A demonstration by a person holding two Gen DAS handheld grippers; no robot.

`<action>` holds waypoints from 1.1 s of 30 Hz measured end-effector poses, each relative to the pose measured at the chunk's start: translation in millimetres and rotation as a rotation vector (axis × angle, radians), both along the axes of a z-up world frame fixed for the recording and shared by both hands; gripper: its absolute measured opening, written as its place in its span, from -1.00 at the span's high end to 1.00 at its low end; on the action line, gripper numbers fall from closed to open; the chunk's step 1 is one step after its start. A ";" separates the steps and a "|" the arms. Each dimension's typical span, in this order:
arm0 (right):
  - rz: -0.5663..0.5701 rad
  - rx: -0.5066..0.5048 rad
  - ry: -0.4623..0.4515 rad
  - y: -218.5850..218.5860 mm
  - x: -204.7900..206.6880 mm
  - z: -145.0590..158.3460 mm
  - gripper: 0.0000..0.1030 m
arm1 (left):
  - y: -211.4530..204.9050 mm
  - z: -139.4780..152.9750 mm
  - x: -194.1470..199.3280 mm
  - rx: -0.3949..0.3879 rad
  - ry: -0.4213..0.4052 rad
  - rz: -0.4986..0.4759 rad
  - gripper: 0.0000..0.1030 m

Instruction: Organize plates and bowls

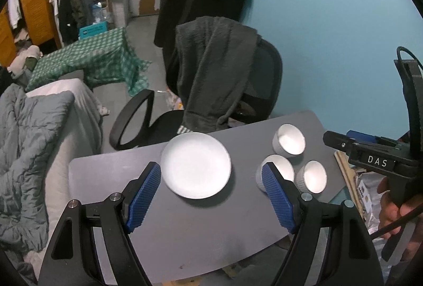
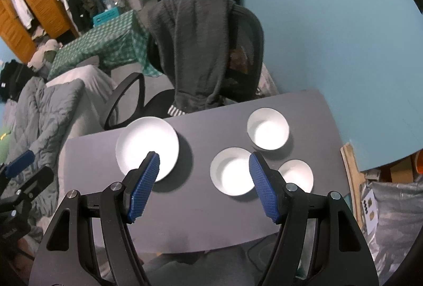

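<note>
Up above the grey desk [image 2: 216, 219], both tongs hang with nothing in them. At the desk's left end, close to its far edge, lies a white plate [image 1: 196, 165], flat and on its own. The left tongs [image 1: 212, 196] are spread wide over the near part of the desk; in the left wrist view the plate shows between their blue pads [image 1: 144, 197]. Right of the plate, well apart from it, three white bowls sit upright in a cluster: a middle bowl [image 2: 232, 171], a far bowl [image 2: 268, 129] toward the far right corner, and a near bowl [image 2: 297, 175] by the right edge. The middle and near bowls are just beside each other; whether they touch I cannot tell. The right tongs [image 2: 205, 186] are wide too, with the middle bowl partly behind their right pad. Beyond the far edge stands a black chair [image 2: 246, 48] with a dark sweater [image 2: 193, 48] draped over it.
</note>
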State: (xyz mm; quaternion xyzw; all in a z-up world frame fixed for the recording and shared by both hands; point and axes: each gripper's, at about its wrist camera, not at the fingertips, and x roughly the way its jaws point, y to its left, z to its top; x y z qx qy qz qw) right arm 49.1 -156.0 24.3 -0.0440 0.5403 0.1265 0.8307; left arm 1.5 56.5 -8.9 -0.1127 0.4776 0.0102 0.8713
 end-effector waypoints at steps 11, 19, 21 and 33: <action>-0.069 -0.004 -0.008 -46.9 3.5 5.8 -0.34 | -45.4 2.5 26.5 -0.016 0.000 -0.080 -0.55; -0.130 -0.014 0.005 -90.6 10.2 4.1 -0.34 | -82.4 0.3 46.9 -0.021 0.011 -0.132 -0.55; -0.150 -0.015 0.010 -101.0 12.9 3.1 -0.35 | -91.6 0.5 53.0 -0.028 0.009 -0.147 -0.55; -0.245 -0.020 0.025 -162.3 26.0 1.4 -0.35 | -155.7 5.6 83.3 -0.018 -0.045 -0.277 -0.56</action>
